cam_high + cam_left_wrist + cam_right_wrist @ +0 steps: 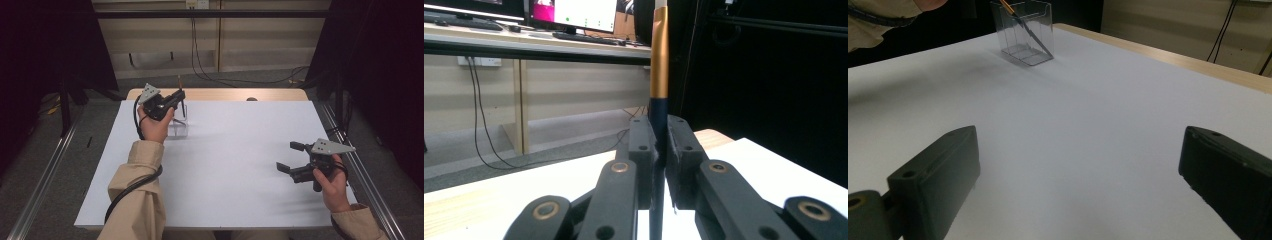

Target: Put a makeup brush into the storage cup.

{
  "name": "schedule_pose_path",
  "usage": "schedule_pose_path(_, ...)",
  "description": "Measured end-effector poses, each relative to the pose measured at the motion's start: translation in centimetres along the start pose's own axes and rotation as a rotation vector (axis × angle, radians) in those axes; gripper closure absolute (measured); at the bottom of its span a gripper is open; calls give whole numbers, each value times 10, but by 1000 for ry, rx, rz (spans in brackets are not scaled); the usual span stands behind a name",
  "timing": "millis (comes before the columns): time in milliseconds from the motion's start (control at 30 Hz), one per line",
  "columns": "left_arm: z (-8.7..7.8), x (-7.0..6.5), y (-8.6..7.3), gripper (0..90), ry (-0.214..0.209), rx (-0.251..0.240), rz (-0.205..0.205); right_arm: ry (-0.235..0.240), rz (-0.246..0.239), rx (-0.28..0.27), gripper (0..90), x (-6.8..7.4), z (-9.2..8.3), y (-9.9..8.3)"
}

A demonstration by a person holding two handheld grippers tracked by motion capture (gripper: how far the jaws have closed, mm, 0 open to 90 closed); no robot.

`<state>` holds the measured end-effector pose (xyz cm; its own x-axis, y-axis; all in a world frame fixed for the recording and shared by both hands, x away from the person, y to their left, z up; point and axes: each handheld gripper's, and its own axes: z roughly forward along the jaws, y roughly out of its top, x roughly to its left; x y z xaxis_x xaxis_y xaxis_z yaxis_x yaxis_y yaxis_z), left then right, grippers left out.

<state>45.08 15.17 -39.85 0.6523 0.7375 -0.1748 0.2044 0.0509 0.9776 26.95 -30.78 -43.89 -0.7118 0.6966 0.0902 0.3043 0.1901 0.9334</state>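
Observation:
A slim pen (659, 65) with a gold upper half and a dark lower half stands upright between the jaws of my left gripper (661, 125), which is shut on it. From above, that left gripper (178, 97) hovers at the table's far left over a clear plastic holder (178, 129). In the right gripper view the pen (1023, 25) leans inside the clear holder (1025, 35), its lower end near the bottom. At the table's right side my right gripper (288, 156) is open, and nothing lies between its jaws (1083, 160).
A white sheet (240, 165) covers the table, with a wooden strip (225, 94) along its far edge. Metal rails (365, 180) run down both sides. Cables trail on the floor beyond, and dark curtains hang left and right.

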Motion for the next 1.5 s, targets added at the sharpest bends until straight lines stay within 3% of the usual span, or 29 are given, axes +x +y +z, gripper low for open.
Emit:
schedule_pose_path(300,1,3,-6,829,25,4,3,0,2,5,27,-1,0,0)
schedule_pose_path(1500,1,1,-20,813,24,39,15,-3,3,-3,27,-1,-1,0)
